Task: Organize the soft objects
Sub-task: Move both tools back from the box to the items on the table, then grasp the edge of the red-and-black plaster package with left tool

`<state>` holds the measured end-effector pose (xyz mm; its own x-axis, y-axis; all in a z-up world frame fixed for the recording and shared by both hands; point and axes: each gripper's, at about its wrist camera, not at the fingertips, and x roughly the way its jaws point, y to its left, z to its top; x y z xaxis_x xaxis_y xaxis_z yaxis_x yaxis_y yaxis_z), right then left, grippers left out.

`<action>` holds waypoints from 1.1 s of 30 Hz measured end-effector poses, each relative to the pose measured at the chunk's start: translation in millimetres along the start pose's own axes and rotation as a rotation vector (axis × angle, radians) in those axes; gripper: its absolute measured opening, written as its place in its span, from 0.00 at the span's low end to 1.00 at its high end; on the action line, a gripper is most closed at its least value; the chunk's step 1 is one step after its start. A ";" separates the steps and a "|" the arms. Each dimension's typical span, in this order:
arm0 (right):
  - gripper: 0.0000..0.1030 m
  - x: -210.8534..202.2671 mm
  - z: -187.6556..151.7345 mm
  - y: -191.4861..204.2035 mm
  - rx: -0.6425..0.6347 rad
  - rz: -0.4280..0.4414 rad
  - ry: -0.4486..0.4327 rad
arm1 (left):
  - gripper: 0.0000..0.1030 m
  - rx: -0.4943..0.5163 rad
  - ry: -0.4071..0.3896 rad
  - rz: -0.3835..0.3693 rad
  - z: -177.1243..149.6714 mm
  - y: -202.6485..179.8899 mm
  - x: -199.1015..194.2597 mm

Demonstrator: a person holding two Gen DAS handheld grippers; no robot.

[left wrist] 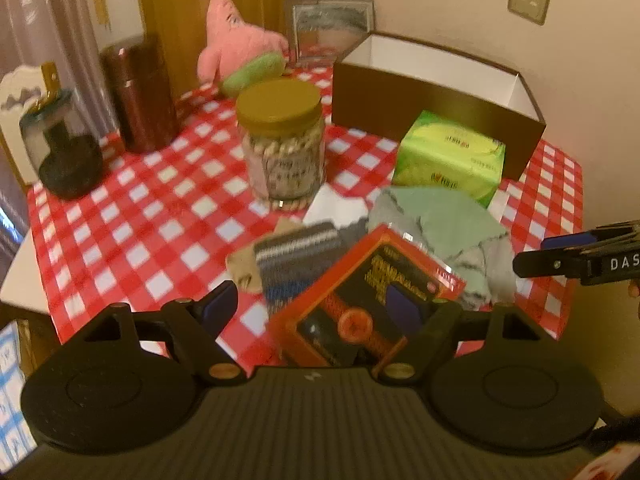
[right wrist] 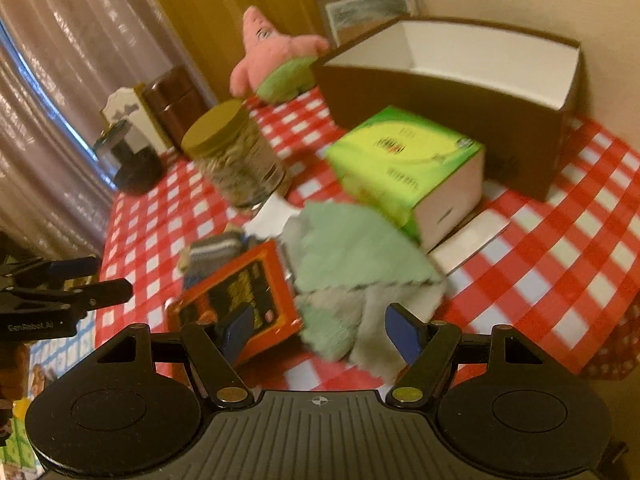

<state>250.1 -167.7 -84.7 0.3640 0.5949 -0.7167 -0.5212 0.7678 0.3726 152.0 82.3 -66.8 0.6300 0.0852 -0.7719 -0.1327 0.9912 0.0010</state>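
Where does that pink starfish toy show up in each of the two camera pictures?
Left wrist view: the pink starfish toy sits at the top, left of centre, behind the jar.
Right wrist view: it sits at the top, near centre, just left of the brown box.
Shared landmark: the green tissue pack in front of that box.

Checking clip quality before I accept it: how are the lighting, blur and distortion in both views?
Left wrist view: warm yellowish light, glare on the red box, smeared near objects, sharper jar. Right wrist view: same warm cast, motion blur across the green cloth and tissue box; fisheye bends the brown box edges in both.
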 end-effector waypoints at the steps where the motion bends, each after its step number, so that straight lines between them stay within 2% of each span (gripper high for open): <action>1: 0.71 3.0 -2.6 2.6 -0.003 0.005 0.009 | 0.77 -0.006 0.007 -0.001 -3.1 1.2 0.2; 10: 0.71 29.1 -22.2 20.8 0.007 0.049 0.090 | 0.73 -0.030 0.070 0.006 -28.4 10.2 10.1; 18: 0.71 47.8 -30.0 24.1 0.039 0.063 0.115 | 0.72 -0.034 0.096 -0.004 -37.6 16.2 23.8; 29: 0.57 72.4 -36.0 20.3 0.123 0.100 0.149 | 0.67 0.012 0.091 -0.049 -37.1 16.3 50.3; 33: 0.54 81.7 -37.4 19.7 0.146 0.111 0.155 | 0.66 0.035 0.110 -0.094 -37.2 14.7 64.1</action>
<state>240.7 -112.8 -157.9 0.1816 0.6425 -0.7445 -0.4305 0.7326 0.5272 162.0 98.6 -139.9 0.5503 -0.0180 -0.8348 -0.0492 0.9973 -0.0540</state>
